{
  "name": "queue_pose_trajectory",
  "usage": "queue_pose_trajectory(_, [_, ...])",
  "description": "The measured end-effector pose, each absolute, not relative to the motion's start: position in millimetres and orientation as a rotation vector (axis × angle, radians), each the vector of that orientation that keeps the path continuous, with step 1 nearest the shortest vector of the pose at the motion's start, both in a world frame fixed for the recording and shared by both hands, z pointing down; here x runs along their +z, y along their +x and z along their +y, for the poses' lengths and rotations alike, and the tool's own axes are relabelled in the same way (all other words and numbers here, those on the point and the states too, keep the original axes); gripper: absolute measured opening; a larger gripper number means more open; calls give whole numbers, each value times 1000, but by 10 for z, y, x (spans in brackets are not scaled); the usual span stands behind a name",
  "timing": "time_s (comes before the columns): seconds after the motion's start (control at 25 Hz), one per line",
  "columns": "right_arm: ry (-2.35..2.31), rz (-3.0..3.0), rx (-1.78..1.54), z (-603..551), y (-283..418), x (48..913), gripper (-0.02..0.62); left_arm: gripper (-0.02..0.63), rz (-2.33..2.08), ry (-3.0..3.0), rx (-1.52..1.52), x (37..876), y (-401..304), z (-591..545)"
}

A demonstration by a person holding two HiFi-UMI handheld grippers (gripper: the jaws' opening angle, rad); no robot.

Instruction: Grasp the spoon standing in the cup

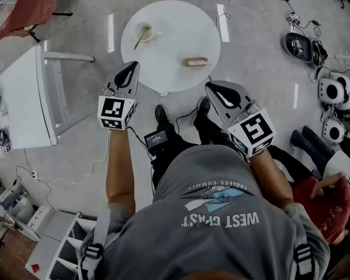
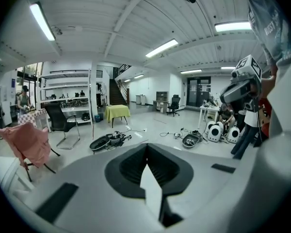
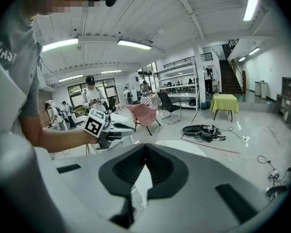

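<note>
"How were the two grippers set?"

"The left gripper [image 1: 130, 69] and right gripper [image 1: 214, 87] hung by the near edge of the round white table [image 1: 181, 25], each with its jaws pressed together."

"And the spoon?"

"The spoon [image 1: 142, 38] was slim and tan. It stood tilted in a white cup [image 1: 147, 31] toward the table's left edge, its handle leaning over the rim, well apart from both grippers."

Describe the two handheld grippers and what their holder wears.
The left gripper and right gripper share light grey shells with black ribbed pads tapering to a point. Each carries a white cube with black square markers. The person wears a short-sleeved grey T-shirt with white print.
</note>
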State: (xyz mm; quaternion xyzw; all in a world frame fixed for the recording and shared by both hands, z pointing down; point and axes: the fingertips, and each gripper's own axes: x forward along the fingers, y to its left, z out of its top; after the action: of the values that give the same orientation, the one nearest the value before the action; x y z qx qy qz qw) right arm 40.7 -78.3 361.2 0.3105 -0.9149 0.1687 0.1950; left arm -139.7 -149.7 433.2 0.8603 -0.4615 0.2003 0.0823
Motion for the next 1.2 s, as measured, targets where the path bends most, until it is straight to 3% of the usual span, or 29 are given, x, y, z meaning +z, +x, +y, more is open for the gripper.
queue_pose_trajectory(1.2, [838,-2453,692,-805,411,4172,2,5,-1299,2456,677,5084,-1449,-1741])
